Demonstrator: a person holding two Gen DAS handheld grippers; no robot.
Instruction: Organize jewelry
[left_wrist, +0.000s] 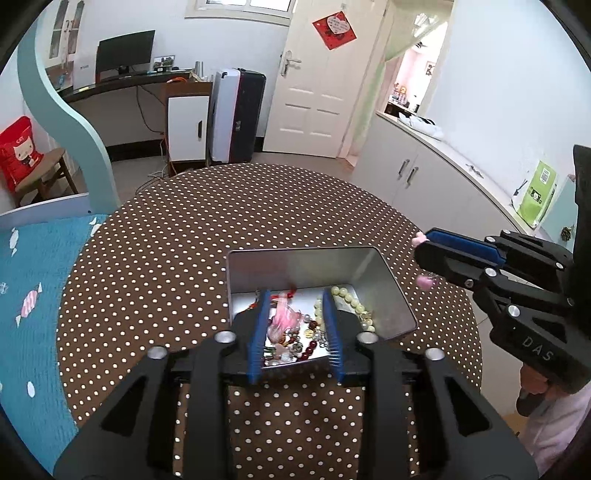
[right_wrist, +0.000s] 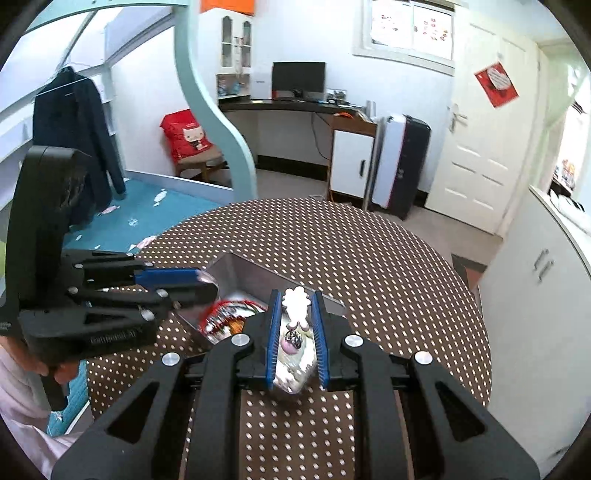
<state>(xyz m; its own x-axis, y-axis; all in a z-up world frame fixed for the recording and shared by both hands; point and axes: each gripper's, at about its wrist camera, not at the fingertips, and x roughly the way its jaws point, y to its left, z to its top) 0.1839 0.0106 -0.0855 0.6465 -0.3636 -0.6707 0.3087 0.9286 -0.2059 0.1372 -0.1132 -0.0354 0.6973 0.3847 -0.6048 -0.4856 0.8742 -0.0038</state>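
Nearest the right wrist camera: right tool (right_wrist: 295, 332), jaws closed on a small clear packet (right_wrist: 293, 373) with a white flower-shaped charm (right_wrist: 295, 301) poking out past the blue pads. Raised above the polka-dot tabletop (right_wrist: 388, 266), beside the near right corner of the metal tin (right_wrist: 240, 269); angled downward.

Left tool (left_wrist: 295, 325) poised over the tin's near end, pointing down into it. Jaws part open, nothing pinched; pink piece (left_wrist: 282, 319) and loose beads (left_wrist: 306, 347) visible between the blue pads, below them.

Progress, as judged: early to midway. Bulk of jewelry piled loose in the tin — pale bead bracelet (left_wrist: 345, 295), dark red beads, red cord. One packet lifted clear, not yet set down. No sorted groups visible on the tabletop. Destination for the packet cannot be told.

Hand on each tool's handle only partly seen at frame edges.
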